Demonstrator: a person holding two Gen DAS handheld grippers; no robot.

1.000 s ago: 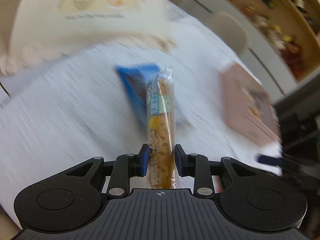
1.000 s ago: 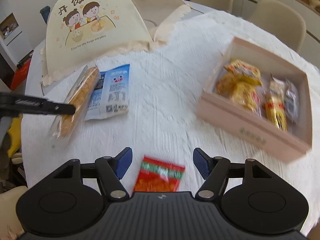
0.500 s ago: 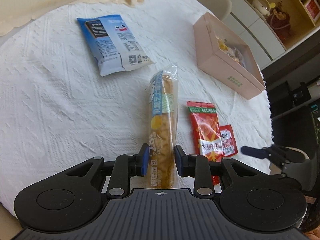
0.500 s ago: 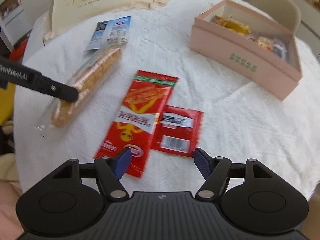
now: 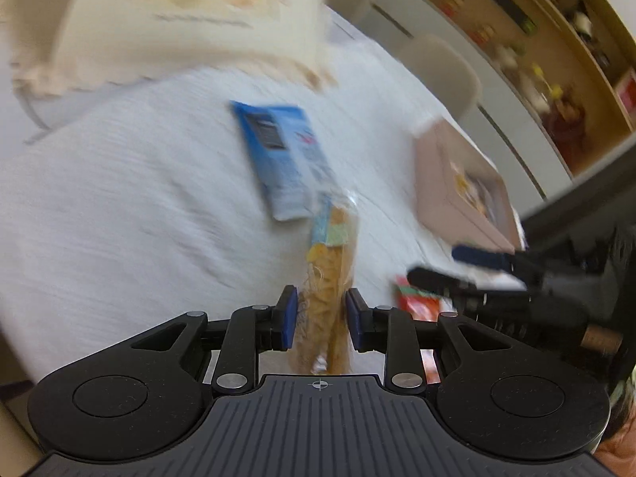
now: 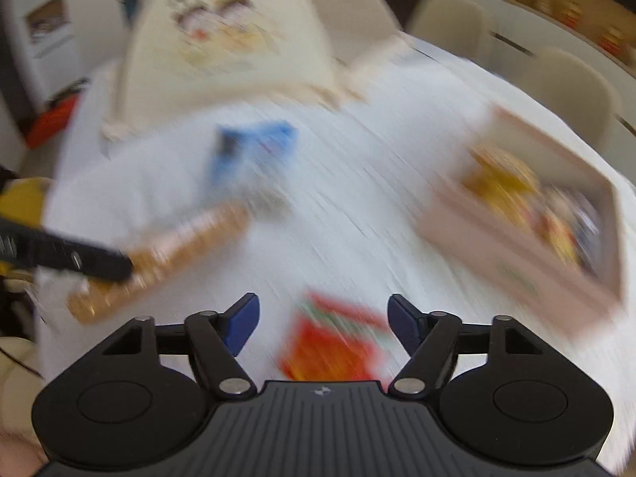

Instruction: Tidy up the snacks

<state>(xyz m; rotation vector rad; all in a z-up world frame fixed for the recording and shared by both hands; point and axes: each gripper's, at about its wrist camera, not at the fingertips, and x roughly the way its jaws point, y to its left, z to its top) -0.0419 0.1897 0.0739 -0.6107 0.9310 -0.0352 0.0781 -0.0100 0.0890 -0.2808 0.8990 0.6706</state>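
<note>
Both views are motion-blurred, so no print on any wrapper can be read. On the white ribbed tablecloth, the left gripper has its blue pads pressed against the sides of a long clear-plastic stick pack of golden crunchy snack, held above the cloth. Beyond its tip lies a flat blue-and-white foil pouch. The right gripper stands wide apart, gripping nothing, over a glossy red snack sachet. Rightmost sits the pink cardboard box, open, with yellow packets inside
</note>
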